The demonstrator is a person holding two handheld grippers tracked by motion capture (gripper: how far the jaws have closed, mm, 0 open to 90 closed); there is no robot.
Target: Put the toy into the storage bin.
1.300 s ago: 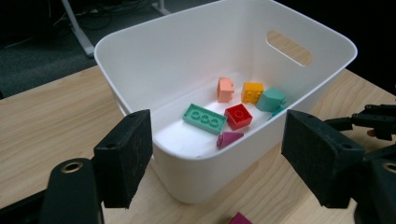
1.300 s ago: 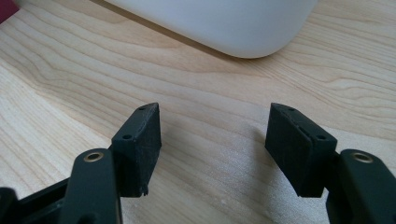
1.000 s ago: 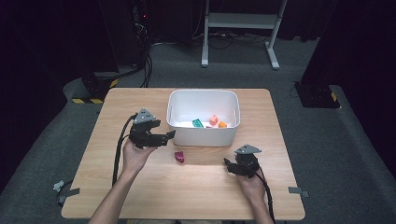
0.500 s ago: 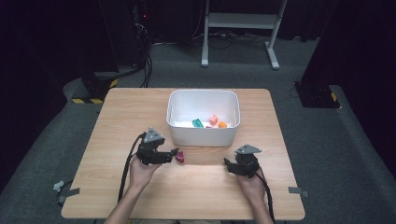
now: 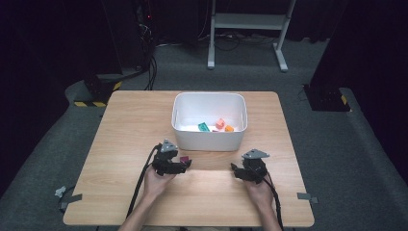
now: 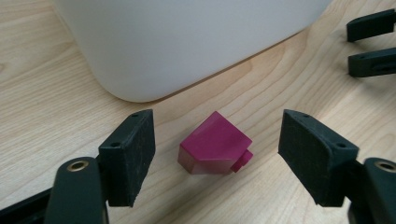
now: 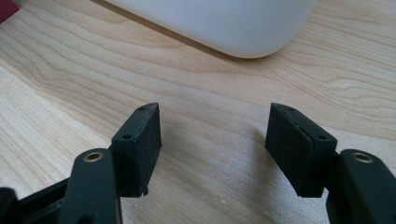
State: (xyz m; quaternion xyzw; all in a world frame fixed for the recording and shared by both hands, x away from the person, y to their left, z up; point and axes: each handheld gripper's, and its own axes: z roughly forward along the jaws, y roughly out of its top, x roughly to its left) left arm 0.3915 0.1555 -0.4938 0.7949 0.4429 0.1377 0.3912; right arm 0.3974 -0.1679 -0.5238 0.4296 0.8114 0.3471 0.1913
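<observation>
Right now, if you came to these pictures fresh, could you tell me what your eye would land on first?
The magenta block on the wooden table, sitting between the open pads of the left gripper with gaps on both sides. Just behind it stands the white bin, with small teal, pink and orange pieces inside. The right gripper rests open on bare wood nearer the table's right side.

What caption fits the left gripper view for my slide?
Left gripper open around a magenta block on the wooden table, beside the white bin.

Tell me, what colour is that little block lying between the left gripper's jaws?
Magenta, a deep pinkish-purple. The block shows best in the left gripper view.
</observation>
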